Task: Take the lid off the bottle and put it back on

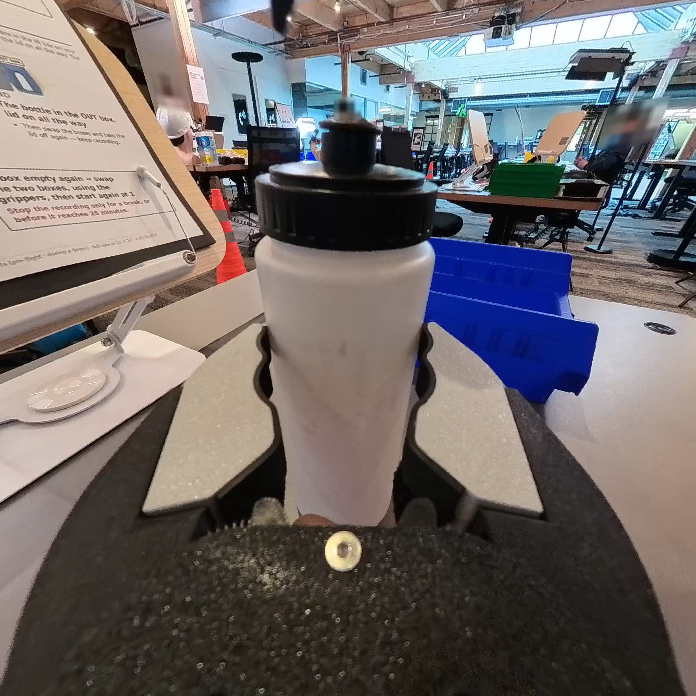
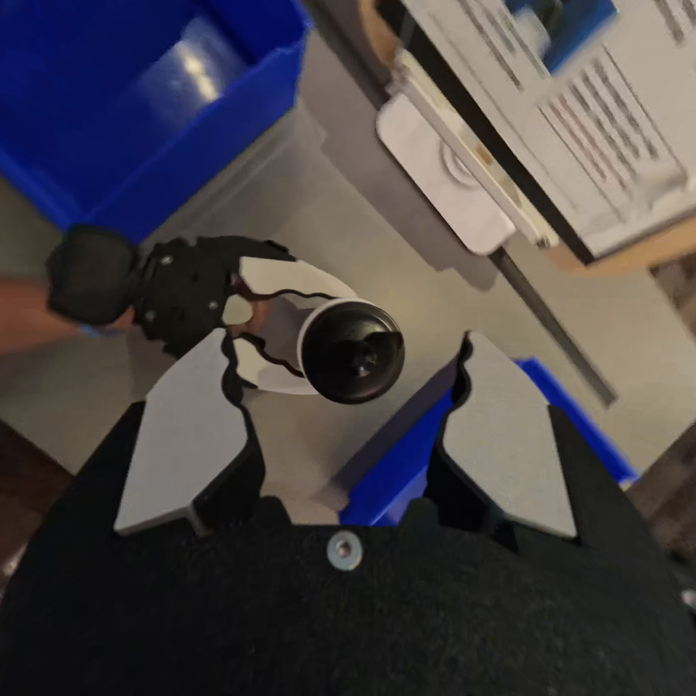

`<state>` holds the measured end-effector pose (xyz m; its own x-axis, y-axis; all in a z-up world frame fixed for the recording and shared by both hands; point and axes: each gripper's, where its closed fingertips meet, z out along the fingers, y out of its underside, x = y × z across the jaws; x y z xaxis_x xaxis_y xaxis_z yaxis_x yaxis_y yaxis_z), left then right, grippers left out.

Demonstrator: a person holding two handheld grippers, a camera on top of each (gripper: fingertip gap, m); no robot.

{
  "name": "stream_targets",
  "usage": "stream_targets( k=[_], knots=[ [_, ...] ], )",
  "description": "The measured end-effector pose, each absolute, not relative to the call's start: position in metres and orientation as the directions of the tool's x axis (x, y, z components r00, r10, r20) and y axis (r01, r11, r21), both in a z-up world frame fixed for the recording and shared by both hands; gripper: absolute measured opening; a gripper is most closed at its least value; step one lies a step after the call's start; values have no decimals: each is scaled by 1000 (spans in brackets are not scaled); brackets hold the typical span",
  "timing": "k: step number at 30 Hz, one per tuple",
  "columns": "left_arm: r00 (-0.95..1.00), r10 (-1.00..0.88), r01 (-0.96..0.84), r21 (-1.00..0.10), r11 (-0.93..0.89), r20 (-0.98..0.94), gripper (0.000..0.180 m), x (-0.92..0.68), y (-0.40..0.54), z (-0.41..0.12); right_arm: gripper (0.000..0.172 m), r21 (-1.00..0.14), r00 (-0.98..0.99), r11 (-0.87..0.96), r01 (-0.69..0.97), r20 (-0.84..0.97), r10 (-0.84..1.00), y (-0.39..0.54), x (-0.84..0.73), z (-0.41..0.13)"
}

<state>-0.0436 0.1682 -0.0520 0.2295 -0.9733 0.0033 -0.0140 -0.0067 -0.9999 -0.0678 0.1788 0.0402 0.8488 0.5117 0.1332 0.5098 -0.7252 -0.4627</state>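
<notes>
A white bottle point(image 1: 344, 357) with a black screw lid point(image 1: 346, 211) stands upright in my left gripper point(image 1: 344, 339). Both pads press on the bottle's sides below the lid. In the right wrist view I look down on the lid point(image 2: 354, 354), which sits on the bottle point(image 2: 282, 324), held between the left gripper's fingers point(image 2: 286, 275). My right gripper point(image 2: 345, 339) is wide open above the lid. Its pads stand on either side of the lid and apart from it, holding nothing.
A blue bin point(image 1: 508, 320) sits on the grey table point(image 1: 621, 414) behind the bottle. The right wrist view shows one blue bin point(image 2: 113, 113) beyond the bottle and another point(image 2: 395, 470) under my right gripper. A tilted stand with an instruction sheet point(image 1: 75, 150) is at the left.
</notes>
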Motion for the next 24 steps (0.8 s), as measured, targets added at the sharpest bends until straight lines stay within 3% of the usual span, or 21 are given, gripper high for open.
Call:
stream_targets(
  k=[1, 4, 6, 10, 15, 18, 24],
  knots=[
    [230, -973, -13, -1000, -9, 6, 75, -44, 168, -52, 103, -447, 893, -779, 438, 120, 433, 179, -62, 34],
    [231, -973, -15, -1000, -13, 9, 74, -43, 169, -53, 112, -379, 943, -864, 332, 106, 316, 173, -52, 18],
    [231, -973, -19, -1000, -11, 6, 74, -43, 169, -53, 108, -338, 949, -888, 312, 150, 277, 172, -44, 11],
    [231, -973, -21, -1000, -12, 6, 74, -43, 169, -54, 77, -309, 958, -908, 282, 150, 246, 174, -44, 7],
    [232, -973, -23, -1000, -11, 6, 74, -43, 169, -54, 71, -254, 968, -934, 251, 65, 242, 173, -50, -7],
    [232, -973, -24, -1000, -7, 1, 74, -43, 169, -54, 71, -226, 949, -922, 315, 62, 309, 172, -49, -7],
    [227, -974, -20, -1000, -6, 1, 74, -44, 169, -55, 71, -173, 780, -762, 624, 91, 618, 171, -50, -7]
  ],
)
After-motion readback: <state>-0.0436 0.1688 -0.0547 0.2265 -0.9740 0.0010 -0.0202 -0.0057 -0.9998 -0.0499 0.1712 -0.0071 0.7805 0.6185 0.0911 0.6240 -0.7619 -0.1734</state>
